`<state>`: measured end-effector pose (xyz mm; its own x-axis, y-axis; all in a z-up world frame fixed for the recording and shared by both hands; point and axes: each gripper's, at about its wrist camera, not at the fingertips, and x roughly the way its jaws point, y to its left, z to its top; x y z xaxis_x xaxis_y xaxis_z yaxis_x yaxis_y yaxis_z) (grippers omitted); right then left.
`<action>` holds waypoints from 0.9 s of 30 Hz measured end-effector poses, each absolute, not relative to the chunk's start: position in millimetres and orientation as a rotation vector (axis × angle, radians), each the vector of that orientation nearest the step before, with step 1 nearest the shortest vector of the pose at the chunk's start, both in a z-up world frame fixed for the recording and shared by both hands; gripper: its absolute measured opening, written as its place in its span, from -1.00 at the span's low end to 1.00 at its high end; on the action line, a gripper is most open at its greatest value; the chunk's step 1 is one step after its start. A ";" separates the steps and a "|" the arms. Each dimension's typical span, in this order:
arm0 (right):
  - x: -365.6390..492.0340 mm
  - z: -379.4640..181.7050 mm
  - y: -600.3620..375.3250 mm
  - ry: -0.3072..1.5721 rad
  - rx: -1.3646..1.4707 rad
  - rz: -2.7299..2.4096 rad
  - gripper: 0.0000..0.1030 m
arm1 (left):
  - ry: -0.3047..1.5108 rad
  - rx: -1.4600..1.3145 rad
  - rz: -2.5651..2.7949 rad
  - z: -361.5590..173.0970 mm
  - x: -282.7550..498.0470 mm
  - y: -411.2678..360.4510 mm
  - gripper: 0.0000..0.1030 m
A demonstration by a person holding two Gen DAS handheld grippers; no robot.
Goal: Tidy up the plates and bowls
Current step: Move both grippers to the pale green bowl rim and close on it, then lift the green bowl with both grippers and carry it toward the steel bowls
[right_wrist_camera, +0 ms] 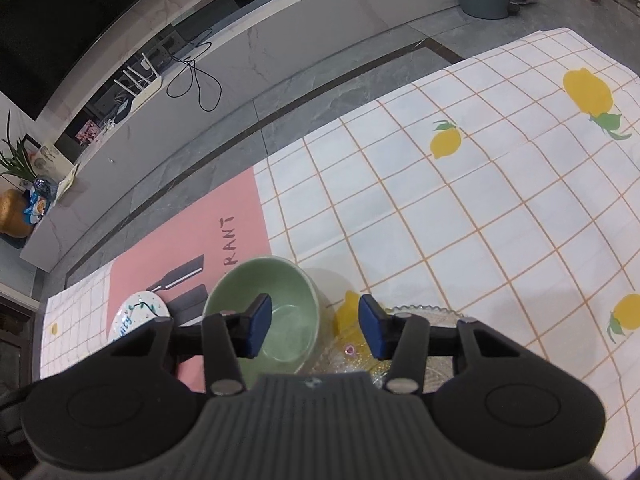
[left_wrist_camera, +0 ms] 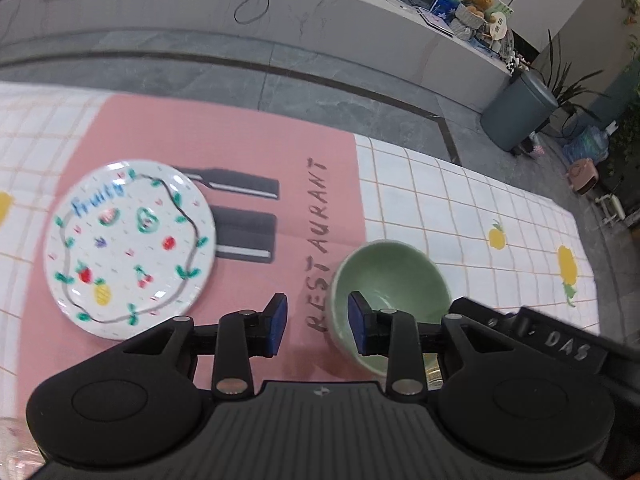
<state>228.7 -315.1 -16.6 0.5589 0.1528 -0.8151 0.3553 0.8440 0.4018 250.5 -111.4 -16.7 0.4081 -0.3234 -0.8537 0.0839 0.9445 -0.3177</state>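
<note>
A green bowl (left_wrist_camera: pixel 390 280) stands on the pink mat (left_wrist_camera: pixel 248 152), and a white fruit-patterned plate (left_wrist_camera: pixel 128 246) lies to its left. My left gripper (left_wrist_camera: pixel 317 322) is open; its right finger is inside the bowl's near rim and its left finger is outside. In the right wrist view the bowl (right_wrist_camera: pixel 280 304) shows again, with a clear glass dish (right_wrist_camera: pixel 424 316) partly hidden under the gripper. My right gripper (right_wrist_camera: pixel 314 328) is open, straddling the bowl's right rim from above. The plate (right_wrist_camera: pixel 138 314) peeks out at the left.
A white checked cloth with lemon prints (right_wrist_camera: pixel 480 208) covers the surface to the right. The other gripper's black body (left_wrist_camera: pixel 540 336) sits close behind the bowl. Grey floor and a low grey ledge (left_wrist_camera: pixel 280 20) lie beyond the cloth's far edge.
</note>
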 end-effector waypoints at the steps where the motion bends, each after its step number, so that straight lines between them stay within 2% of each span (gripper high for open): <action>1: 229.4 -18.6 -314.6 0.988 0.574 -0.133 -0.14 | 1.129 -0.247 -0.265 -18.9 252.1 -112.0 -0.28; 11: 237.9 -37.3 -305.0 1.014 0.554 -0.110 -0.62 | 1.129 -0.146 -0.284 -31.2 257.6 -139.0 -0.28; 14: 238.7 -41.4 -306.6 1.023 0.554 -0.111 -0.65 | 1.139 -0.134 -0.273 -37.0 259.3 -143.2 -0.29; 27: 238.9 -51.3 -306.2 1.033 0.572 -0.090 -0.80 | 1.173 -0.087 -0.223 -48.3 261.9 -148.8 -0.79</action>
<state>238.9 -306.2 -51.3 0.5222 0.1926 -0.8308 0.3328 0.8509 0.4065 261.9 -148.8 -48.3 0.3683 -0.2185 -0.9037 0.1281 0.9746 -0.1835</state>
